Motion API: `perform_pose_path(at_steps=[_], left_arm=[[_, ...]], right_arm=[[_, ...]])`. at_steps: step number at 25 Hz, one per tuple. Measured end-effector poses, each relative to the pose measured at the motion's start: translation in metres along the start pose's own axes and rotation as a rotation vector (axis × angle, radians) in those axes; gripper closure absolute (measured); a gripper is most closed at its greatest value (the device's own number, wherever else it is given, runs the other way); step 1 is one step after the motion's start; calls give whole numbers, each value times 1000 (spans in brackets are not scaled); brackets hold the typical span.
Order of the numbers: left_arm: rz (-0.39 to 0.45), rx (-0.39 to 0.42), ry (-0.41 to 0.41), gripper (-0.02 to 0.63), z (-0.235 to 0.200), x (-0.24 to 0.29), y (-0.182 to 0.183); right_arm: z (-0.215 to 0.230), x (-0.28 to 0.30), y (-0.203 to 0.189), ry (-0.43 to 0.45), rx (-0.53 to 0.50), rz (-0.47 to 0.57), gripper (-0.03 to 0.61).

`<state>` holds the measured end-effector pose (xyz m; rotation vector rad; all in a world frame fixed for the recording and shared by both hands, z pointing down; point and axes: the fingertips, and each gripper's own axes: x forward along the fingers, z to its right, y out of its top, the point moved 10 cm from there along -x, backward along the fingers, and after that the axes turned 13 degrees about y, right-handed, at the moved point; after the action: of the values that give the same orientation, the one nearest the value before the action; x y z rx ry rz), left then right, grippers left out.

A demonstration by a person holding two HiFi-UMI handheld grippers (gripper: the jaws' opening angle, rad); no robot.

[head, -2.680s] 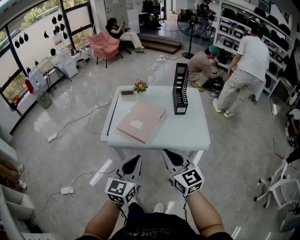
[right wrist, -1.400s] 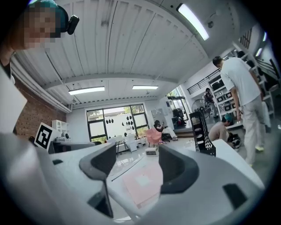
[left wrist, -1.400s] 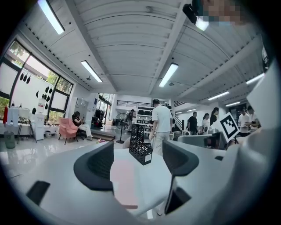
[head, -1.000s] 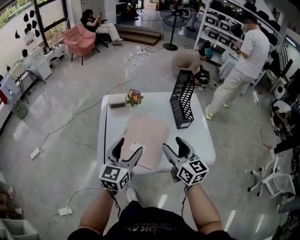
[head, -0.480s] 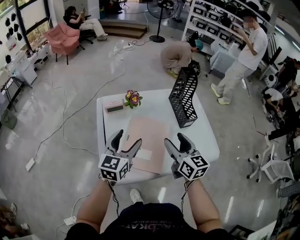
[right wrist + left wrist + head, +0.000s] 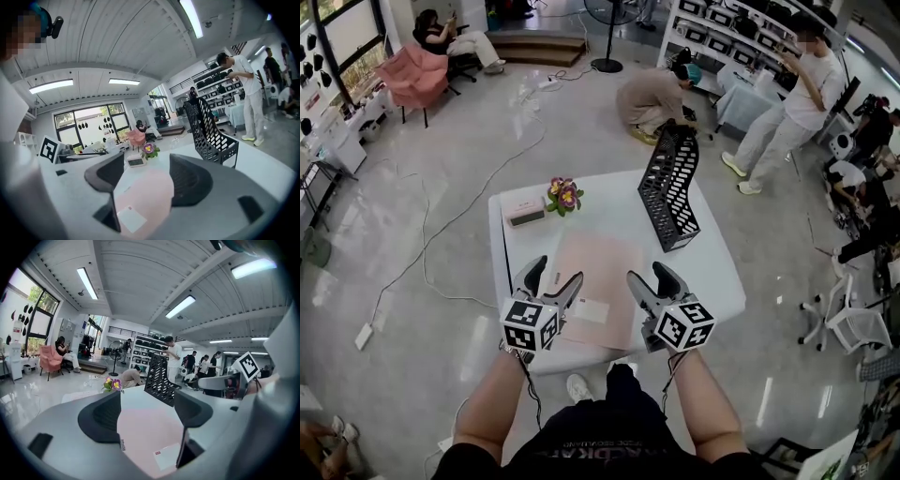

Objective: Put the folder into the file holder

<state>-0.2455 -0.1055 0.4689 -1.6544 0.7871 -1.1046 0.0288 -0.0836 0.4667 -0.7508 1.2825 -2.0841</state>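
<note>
One folder (image 6: pixel 600 272), one file holder (image 6: pixel 669 193)

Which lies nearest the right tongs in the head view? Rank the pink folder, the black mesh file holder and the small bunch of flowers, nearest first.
1. Flat pink folder, just left of the right tongs.
2. Black mesh file holder, ahead and slightly right.
3. Small bunch of purple and yellow flowers, ahead at the far left.

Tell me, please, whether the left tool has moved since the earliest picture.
Yes: the left tool has come forward, from short of the table to over the folder.
</note>
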Motion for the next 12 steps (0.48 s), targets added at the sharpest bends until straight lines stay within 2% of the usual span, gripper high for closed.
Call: perform_pose_path(at_steps=[7,12], left_arm=[[-92,-14,36,270,-8,37,-15],[-176,-26,57,267,-14,72,-31]], right_arm=[[44,24,-19,-10,96,-72,279],[86,45,-35,-35,180,-124,239]])
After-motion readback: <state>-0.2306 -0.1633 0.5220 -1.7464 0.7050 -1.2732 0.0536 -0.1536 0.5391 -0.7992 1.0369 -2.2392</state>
